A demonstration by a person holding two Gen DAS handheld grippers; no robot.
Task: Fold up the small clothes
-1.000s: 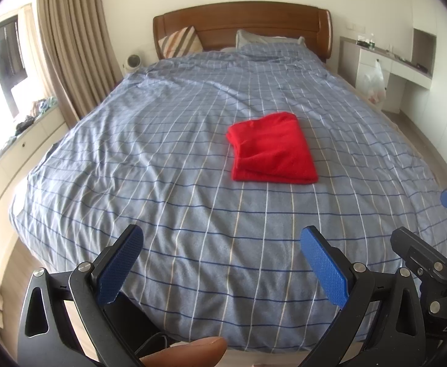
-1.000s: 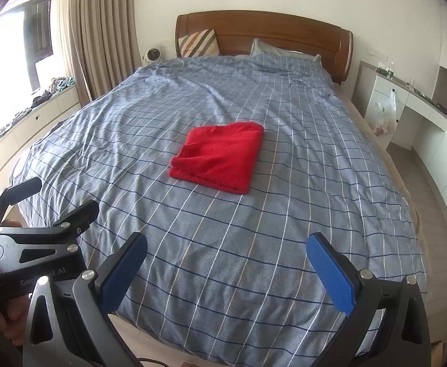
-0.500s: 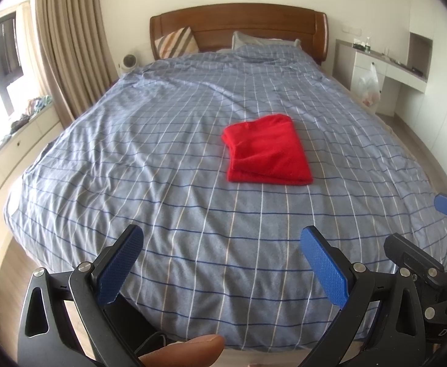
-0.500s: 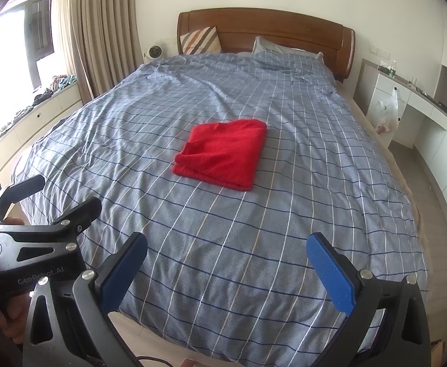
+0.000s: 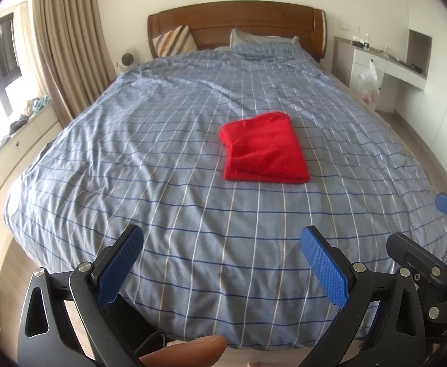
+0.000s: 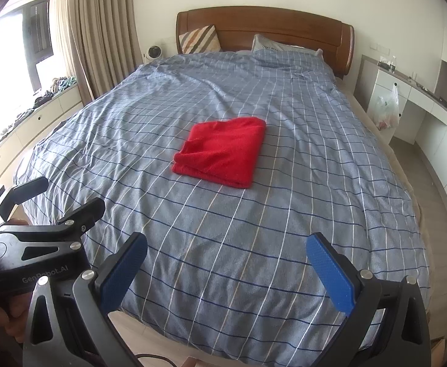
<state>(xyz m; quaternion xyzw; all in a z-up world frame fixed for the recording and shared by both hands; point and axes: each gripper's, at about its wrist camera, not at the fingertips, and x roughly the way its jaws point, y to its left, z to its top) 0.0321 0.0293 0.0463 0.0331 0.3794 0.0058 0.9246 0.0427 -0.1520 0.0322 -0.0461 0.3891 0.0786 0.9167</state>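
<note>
A red garment [image 5: 264,148] lies folded into a neat rectangle in the middle of the bed; it also shows in the right wrist view [image 6: 223,151]. My left gripper [image 5: 221,263] is open and empty, held back over the foot of the bed, well short of the garment. My right gripper [image 6: 228,267] is open and empty too, at the same distance. Each gripper shows at the edge of the other's view: the right one [image 5: 422,263] and the left one [image 6: 39,235].
The bed [image 5: 177,214] has a blue checked cover, a wooden headboard [image 5: 235,27] and pillows. Curtains [image 5: 67,49] and a low window cabinet [image 5: 15,140] stand left. A white desk [image 5: 385,70] with a plastic bag stands right.
Both grippers have drawn back slightly from the bed, so the garment looks a little farther away. Both stay open and empty. The garment has not moved.
</note>
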